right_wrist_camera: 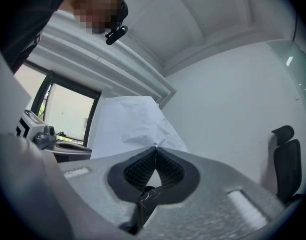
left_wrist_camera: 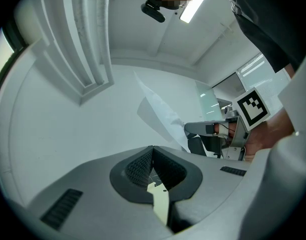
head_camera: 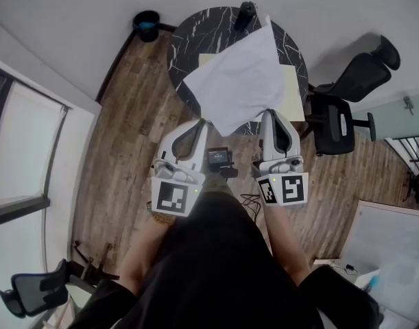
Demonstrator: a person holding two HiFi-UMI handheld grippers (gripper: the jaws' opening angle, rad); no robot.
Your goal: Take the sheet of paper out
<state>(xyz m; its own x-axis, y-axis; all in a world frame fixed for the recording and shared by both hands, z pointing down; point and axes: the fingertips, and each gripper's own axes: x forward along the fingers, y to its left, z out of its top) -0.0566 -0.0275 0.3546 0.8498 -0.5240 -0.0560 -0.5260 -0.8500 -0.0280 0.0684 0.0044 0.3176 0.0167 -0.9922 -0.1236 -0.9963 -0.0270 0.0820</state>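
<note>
A crumpled, thin white sheet of paper (head_camera: 240, 81) is held in the air above a round black marble-patterned table (head_camera: 195, 33) and a flat cream folder (head_camera: 291, 91). It is pinched at its lower edge between the closed ribbed pads of the right gripper (head_camera: 273, 114). The left gripper (head_camera: 202, 122) is closed tip to tip, with nothing seen clamped.

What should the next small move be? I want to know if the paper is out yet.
Probably carry the sheet of paper aside and set it down: the right gripper is shut on it, and it hangs lifted above the cream folder.
</note>
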